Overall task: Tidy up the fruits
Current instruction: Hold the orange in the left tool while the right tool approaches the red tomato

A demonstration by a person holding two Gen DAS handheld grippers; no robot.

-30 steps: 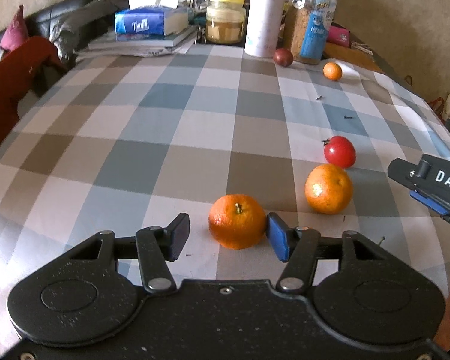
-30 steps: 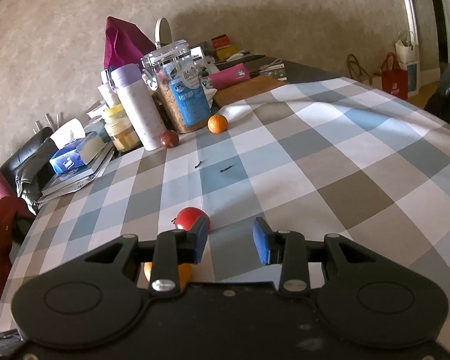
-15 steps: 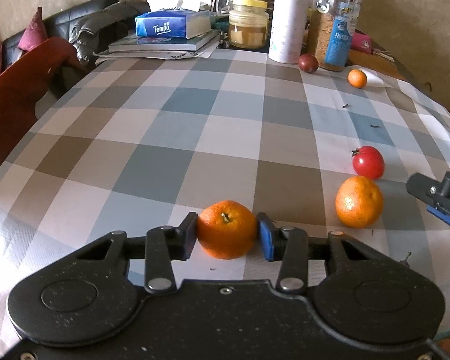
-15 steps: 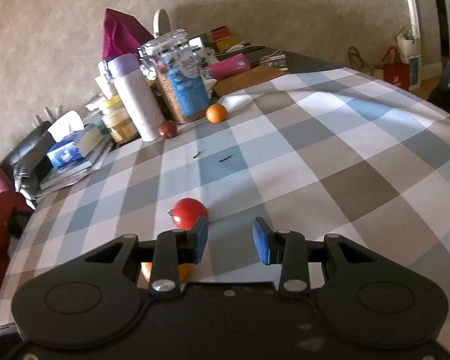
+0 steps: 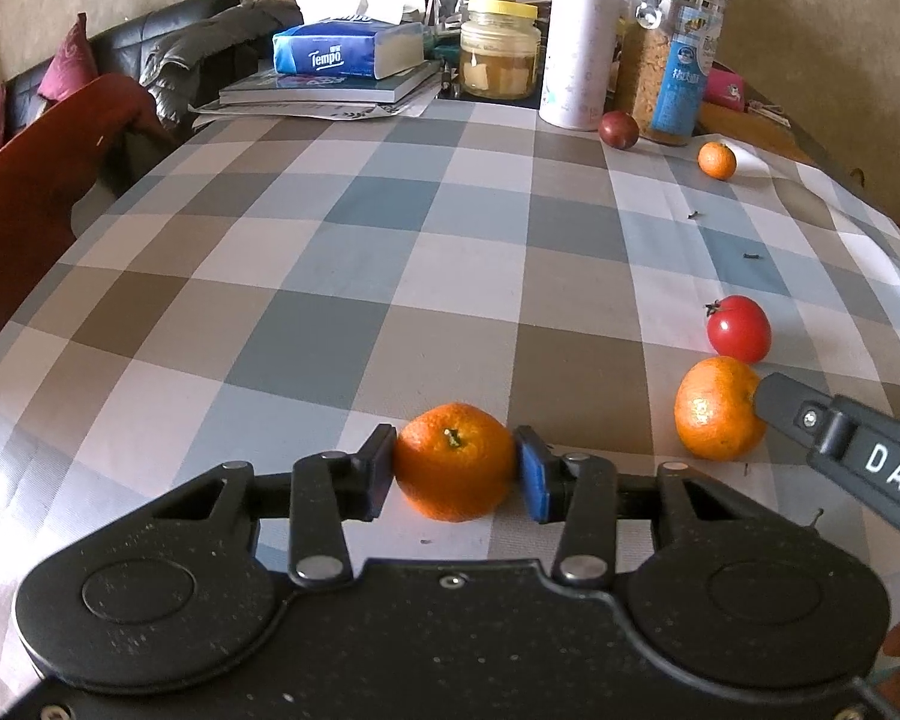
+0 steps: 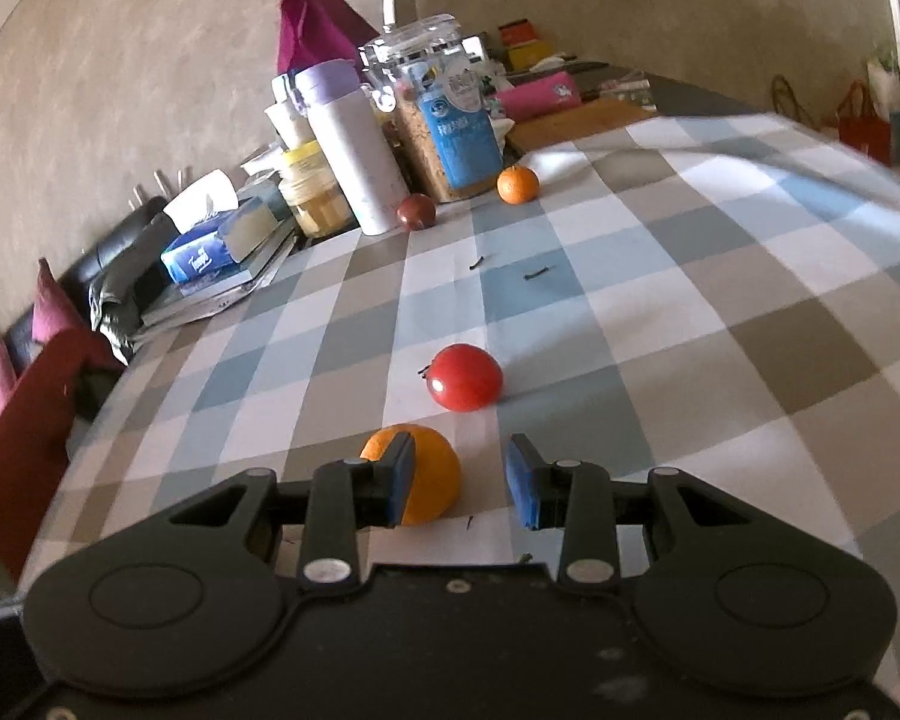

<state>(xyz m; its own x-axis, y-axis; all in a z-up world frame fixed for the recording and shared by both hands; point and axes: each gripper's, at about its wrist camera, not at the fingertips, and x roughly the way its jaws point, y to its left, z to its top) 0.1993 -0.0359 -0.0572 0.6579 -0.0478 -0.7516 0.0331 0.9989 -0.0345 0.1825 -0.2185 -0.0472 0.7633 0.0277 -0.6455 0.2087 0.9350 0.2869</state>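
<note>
My left gripper [image 5: 455,471] is shut on an orange mandarin [image 5: 453,461] that rests on the checked tablecloth, both pads pressing its sides. A second mandarin [image 5: 717,408] lies to its right, with a red tomato [image 5: 740,328] just beyond it. In the right wrist view that second mandarin [image 6: 429,474] sits partly behind the left finger, and the tomato [image 6: 465,376] lies ahead. My right gripper [image 6: 461,480] is open, with nothing between its pads. A small mandarin [image 5: 716,160] and a dark plum [image 5: 618,129] lie far back by the jars.
The table's far end holds a tissue box [image 5: 345,51] on books, a yellow-lidded jar [image 5: 499,54], a white flask [image 5: 581,36] and a cereal jar [image 5: 672,54]. A red chair back [image 5: 42,138] and a sofa stand at the left. Small dark bits [image 6: 537,273] lie on the cloth.
My left gripper's jaws closed from wide apart onto the near mandarin. The right gripper tilted and shifted a little, so the tomato and second mandarin show more clearly ahead of it.
</note>
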